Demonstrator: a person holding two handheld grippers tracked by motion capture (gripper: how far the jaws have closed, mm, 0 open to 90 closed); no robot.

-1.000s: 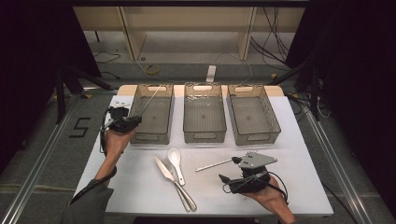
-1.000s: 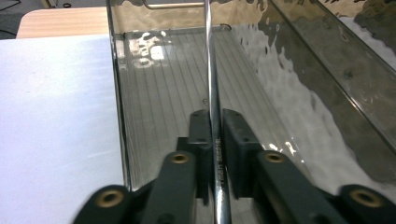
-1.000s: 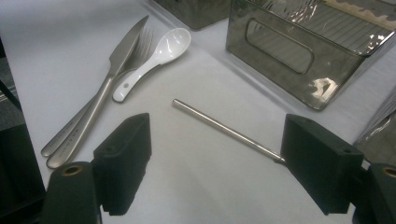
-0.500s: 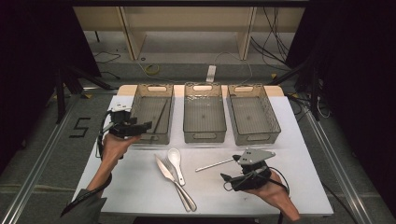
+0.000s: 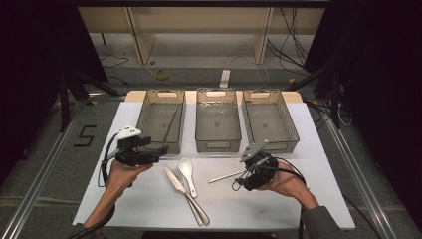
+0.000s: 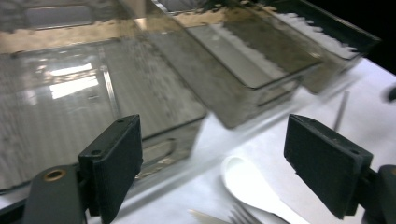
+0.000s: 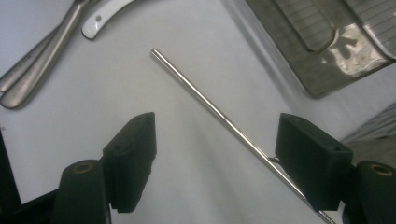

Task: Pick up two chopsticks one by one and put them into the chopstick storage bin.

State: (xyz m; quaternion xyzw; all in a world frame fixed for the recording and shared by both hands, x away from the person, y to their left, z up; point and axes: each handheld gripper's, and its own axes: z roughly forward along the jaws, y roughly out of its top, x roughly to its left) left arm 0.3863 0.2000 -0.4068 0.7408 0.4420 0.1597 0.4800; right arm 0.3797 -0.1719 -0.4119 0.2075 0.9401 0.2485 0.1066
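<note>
Both hands have shifted: left gripper (image 5: pixel 161 148), jaws just opened and empty, sits lower left; right gripper (image 5: pixel 238 183), narrowing slightly, straddles the metal rod (image 7: pixel 219 112) unpinched.

A thin, shiny metal rod (image 7: pixel 219 116) lies flat and slanted on the white table, near its middle.

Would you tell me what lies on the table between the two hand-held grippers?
In the high view, a knife, fork and white spoon lie between them, with a metal rod nearer the right one.
</note>
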